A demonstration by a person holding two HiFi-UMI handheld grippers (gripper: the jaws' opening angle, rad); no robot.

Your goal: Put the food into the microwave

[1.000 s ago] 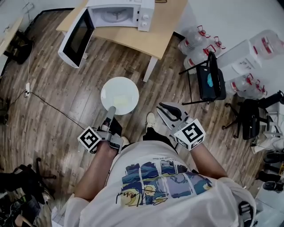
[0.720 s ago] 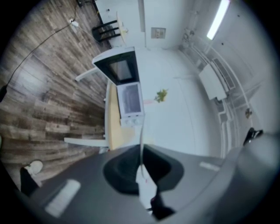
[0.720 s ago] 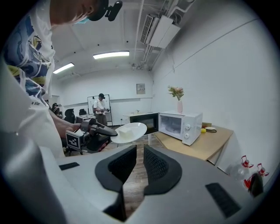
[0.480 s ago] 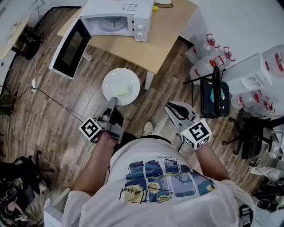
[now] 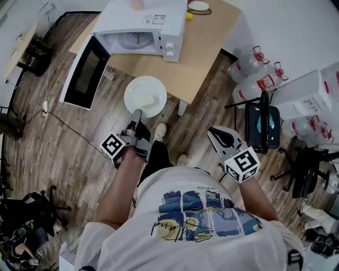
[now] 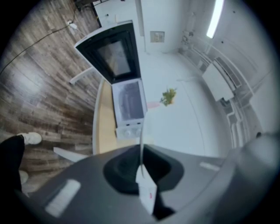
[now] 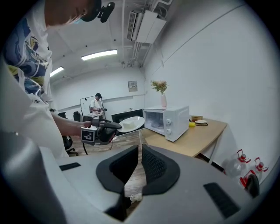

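Note:
A white plate (image 5: pixel 145 94) carries a pale yellow piece of food (image 5: pixel 149 101). My left gripper (image 5: pixel 136 115) is shut on its near rim and holds it level at the front edge of the wooden table (image 5: pixel 201 58). The white microwave (image 5: pixel 143 26) stands on that table with its door (image 5: pixel 85 69) swung open. In the left gripper view the plate (image 6: pixel 141 135) shows edge-on between the jaws (image 6: pixel 141 162), with the microwave (image 6: pixel 127 103) ahead. My right gripper (image 5: pixel 213 131) hangs shut and empty to the right; its view (image 7: pixel 140 148) shows the plate (image 7: pixel 131 124) and microwave (image 7: pixel 168 120).
A small dish (image 5: pixel 199 6) and a yellow object (image 5: pixel 188 16) lie on the table behind the microwave. Water bottles (image 5: pixel 254 74) and a black folding stand (image 5: pixel 263 122) are on the right. A cable (image 5: pixel 69 129) runs across the wooden floor. Another person (image 7: pixel 97 105) stands far off.
The person has walked toward the table. Both grippers moved forward, and the plate went from over the open floor to the table's front edge, nearer the microwave.

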